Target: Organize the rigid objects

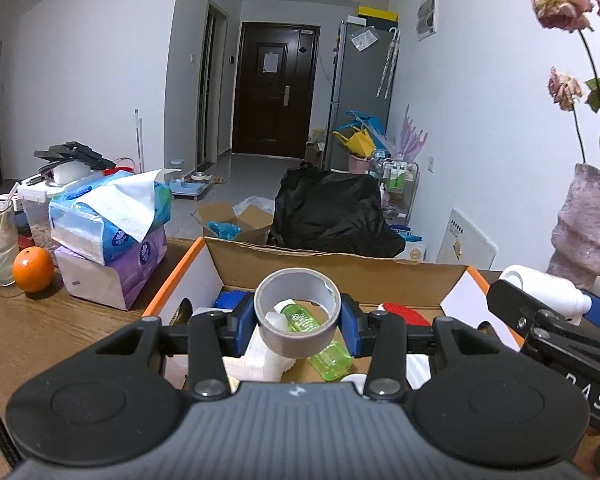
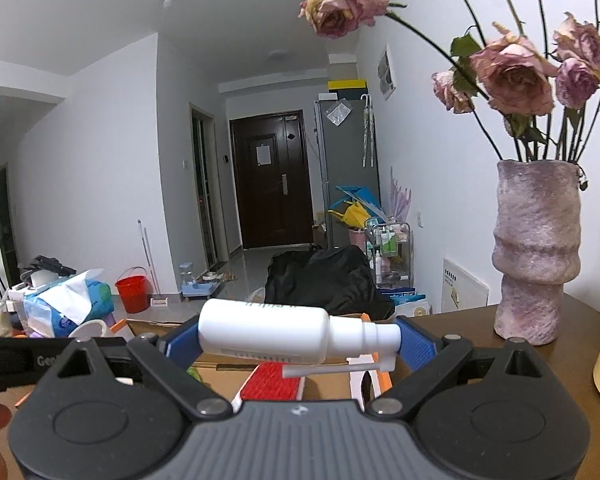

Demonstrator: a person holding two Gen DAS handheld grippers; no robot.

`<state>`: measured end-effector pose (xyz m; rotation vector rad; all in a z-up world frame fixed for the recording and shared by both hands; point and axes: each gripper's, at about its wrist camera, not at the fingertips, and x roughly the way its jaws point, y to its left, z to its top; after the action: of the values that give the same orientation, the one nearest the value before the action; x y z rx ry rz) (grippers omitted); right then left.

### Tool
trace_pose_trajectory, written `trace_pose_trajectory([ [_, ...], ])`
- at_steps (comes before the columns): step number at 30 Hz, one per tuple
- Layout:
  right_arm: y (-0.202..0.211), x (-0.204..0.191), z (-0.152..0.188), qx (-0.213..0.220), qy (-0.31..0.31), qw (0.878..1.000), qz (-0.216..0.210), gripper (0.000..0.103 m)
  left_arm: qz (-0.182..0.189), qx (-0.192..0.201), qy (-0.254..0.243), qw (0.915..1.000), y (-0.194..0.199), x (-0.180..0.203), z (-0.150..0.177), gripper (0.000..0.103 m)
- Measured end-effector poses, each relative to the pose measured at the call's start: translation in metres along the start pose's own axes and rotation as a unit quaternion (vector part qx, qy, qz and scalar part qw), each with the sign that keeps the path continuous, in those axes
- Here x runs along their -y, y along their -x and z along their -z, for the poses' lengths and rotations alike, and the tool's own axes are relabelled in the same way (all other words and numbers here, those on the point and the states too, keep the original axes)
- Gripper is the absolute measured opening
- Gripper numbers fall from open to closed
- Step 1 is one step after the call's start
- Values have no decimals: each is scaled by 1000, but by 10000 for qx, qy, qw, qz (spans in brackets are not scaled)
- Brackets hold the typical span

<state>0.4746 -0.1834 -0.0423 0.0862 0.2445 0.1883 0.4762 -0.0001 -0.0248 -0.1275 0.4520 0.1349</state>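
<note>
grey tape roll (image 1: 298, 312), white spray bottle (image 2: 284, 336)

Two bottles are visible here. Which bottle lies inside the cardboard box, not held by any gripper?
The green bottle: it lies on its side inside the cardboard box. The white spray bottle is clamped in the right gripper.
</note>
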Motion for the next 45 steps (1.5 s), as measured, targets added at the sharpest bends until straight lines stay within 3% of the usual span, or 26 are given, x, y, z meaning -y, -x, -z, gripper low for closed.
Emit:
trace_pose_trajectory([
  [24, -63, -6, 1, -566, 274, 9980, -28, 98, -223, -191, -209, 9994, -55, -6, -10, 45],
  [26, -63, -5, 2, -628, 288, 9976, -43, 98, -254, -171, -246, 9992, -55, -8, -11, 60],
  [28, -65, -3, 1, -687, 238, 9974, -12, 98, -349, -130, -197, 9991, -51, -11, -12, 90],
  [30, -63, 0, 0, -668, 162, 9976, 63, 103, -406, -65, -161, 9990, -49, -16, -13, 102],
  [45, -47, 6, -6, -589, 10, 9982, 94, 103, -447, 78, -181, 9988, -33, -30, -17, 103],
])
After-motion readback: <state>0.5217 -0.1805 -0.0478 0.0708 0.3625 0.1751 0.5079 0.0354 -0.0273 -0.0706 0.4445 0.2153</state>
